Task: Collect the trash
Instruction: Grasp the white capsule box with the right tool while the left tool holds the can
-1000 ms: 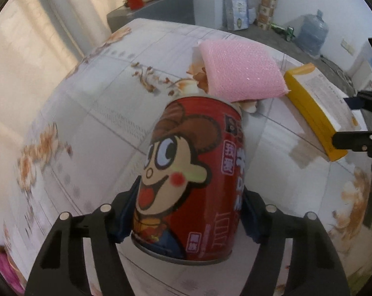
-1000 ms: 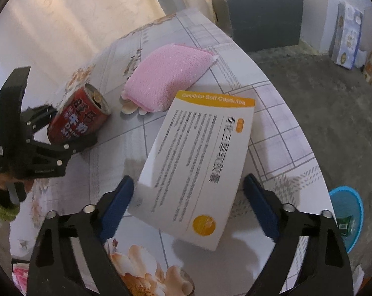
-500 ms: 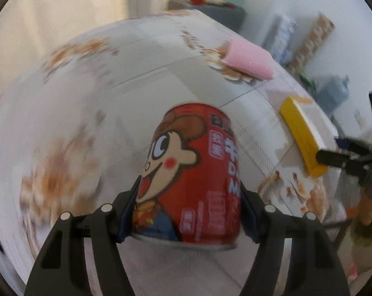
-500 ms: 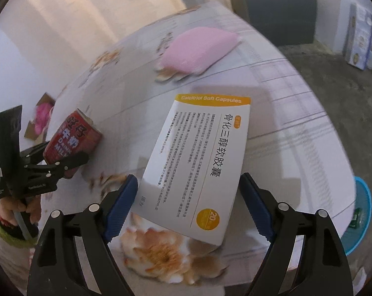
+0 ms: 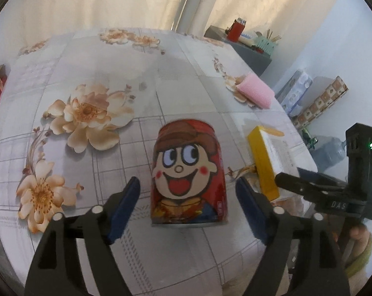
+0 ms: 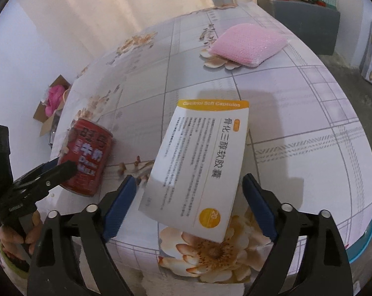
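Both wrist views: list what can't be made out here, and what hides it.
- Red can: left wrist view hides its top and back; whether it rests on the table is unclear.
- Capsule box: its small print is blurred in the right wrist view.
- Blue bin: cut off by the table edge, contents unseen.
- Left tongs and right tongs are opening; neither's pads touch anything.

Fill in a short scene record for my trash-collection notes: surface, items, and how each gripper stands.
surface: floral tablecloth on a table
can: red cartoon can between the left gripper's pads, gaps both sides
box: white-and-yellow capsule box lying flat between the right gripper's pads, not touched
sponge: pink sponge near the far edge, apart from both
left gripper: jaws opening, nothing gripped
right gripper: jaws opening, nothing gripped
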`<move>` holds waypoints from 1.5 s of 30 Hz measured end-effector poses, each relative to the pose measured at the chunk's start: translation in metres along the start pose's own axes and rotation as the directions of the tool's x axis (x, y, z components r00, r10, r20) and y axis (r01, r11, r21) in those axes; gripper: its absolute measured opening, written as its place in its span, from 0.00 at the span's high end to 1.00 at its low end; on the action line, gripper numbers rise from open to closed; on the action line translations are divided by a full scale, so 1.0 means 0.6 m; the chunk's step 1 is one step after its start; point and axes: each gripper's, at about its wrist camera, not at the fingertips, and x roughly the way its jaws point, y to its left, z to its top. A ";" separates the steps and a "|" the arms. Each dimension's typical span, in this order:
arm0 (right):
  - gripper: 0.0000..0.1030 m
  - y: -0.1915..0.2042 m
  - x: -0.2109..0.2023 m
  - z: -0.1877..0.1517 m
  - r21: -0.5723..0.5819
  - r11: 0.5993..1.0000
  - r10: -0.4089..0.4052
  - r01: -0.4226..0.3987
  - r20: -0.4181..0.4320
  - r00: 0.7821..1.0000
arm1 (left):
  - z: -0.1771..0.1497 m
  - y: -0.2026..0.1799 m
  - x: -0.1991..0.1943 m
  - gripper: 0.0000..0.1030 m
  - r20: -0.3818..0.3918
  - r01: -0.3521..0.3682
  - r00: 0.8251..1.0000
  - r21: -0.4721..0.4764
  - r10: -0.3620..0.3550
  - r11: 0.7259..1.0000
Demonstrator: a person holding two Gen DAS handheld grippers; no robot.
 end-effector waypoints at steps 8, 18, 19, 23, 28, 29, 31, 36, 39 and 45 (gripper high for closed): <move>0.15 -0.008 -0.004 -0.004 0.043 0.999 0.018 -0.018 0.003 1.000 | 0.034 -0.016 0.015 0.17 0.000 -0.022 1.000 0.029 0.022 0.999; 0.15 -0.004 0.014 0.006 0.056 0.998 -0.020 0.018 0.019 1.000 | 0.047 -0.051 0.092 0.24 -0.102 -0.063 0.992 0.114 0.075 0.992; 0.15 -0.005 0.014 0.007 0.057 0.998 -0.017 0.016 0.021 1.000 | 0.046 -0.051 0.098 0.29 -0.112 -0.068 0.990 0.115 0.081 0.991; 0.17 -0.011 0.014 0.008 0.054 0.998 -0.015 0.014 0.026 1.000 | 0.042 -0.049 0.110 0.37 -0.127 -0.085 0.987 0.110 0.099 0.990; 0.25 -0.018 0.010 0.010 0.055 0.998 -0.009 0.007 0.029 1.000 | 0.036 -0.054 0.108 0.38 -0.109 -0.113 0.986 0.119 0.126 0.986; 0.27 -0.021 0.008 0.009 0.057 0.998 -0.005 0.003 0.030 1.000 | 0.035 -0.055 0.108 0.38 -0.105 -0.121 0.985 0.124 0.135 0.985; 0.30 -0.023 0.006 0.008 0.065 0.998 0.003 -0.005 0.033 0.999 | 0.031 -0.060 0.106 0.38 -0.097 -0.142 0.983 0.136 0.156 0.981; 0.39 -0.035 -0.002 0.004 0.086 0.996 0.024 -0.028 0.046 0.999 | 0.022 -0.077 0.105 0.38 -0.079 -0.188 0.975 0.184 0.206 0.965; 0.40 -0.039 -0.004 0.004 0.092 0.995 0.036 -0.039 0.039 0.999 | 0.020 -0.081 0.106 0.38 -0.075 -0.197 0.974 0.181 0.213 0.964; 0.30 -0.022 -0.001 0.008 0.034 0.999 0.016 -0.017 0.010 1.000 | 0.014 -0.088 0.106 0.38 -0.061 -0.218 0.970 0.196 0.234 0.956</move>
